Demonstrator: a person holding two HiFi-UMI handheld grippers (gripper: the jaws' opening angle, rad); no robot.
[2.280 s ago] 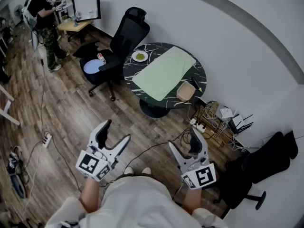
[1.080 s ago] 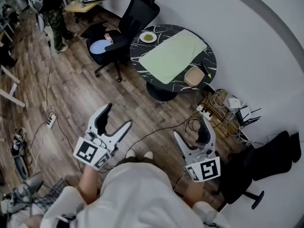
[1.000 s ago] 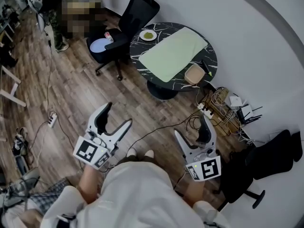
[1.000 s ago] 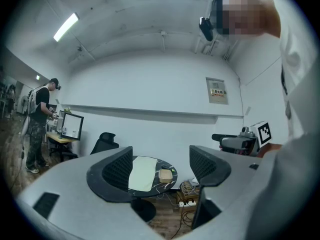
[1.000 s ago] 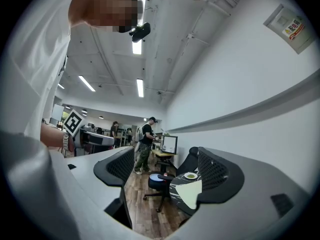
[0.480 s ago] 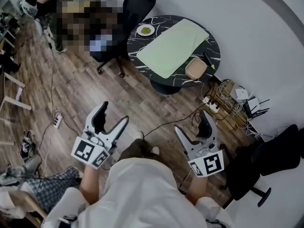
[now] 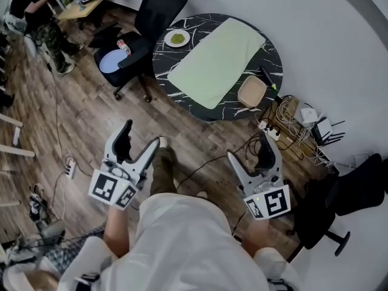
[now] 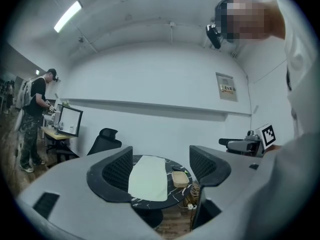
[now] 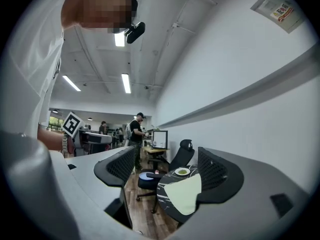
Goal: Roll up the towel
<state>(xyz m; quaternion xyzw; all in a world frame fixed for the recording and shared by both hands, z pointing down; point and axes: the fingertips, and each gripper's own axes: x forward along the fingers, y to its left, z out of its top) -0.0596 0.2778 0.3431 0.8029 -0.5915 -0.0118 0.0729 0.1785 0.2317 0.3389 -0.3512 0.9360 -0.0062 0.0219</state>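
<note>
A light green towel (image 7: pixel 215 60) lies flat and unrolled on a round black marble table (image 7: pixel 165 65), some way ahead of me. Both grippers hang over the wooden floor, well short of the table. My left gripper (image 7: pixel 140 139) is open and holds nothing. My right gripper (image 7: pixel 248 149) is also open and holds nothing. In the left gripper view the towel (image 8: pixel 147 176) shows far off between the spread jaws of the left gripper (image 8: pixel 161 168). The right gripper view shows the towel (image 9: pixel 185 196) low between the jaws of the right gripper (image 9: pixel 167 169).
A small plate (image 7: pixel 177 39), a wooden bowl (image 7: pixel 251 91) and a dark pen (image 7: pixel 267 77) share the table. A black office chair (image 7: pixel 142 23) stands at its left. Cables and a power strip (image 7: pixel 285 120) lie by the wall. Another person (image 7: pixel 36 17) stands far left.
I have walked toward the table, which now shows larger and nearer, and one foot has stepped forward. Both grippers have stayed open and empty.
</note>
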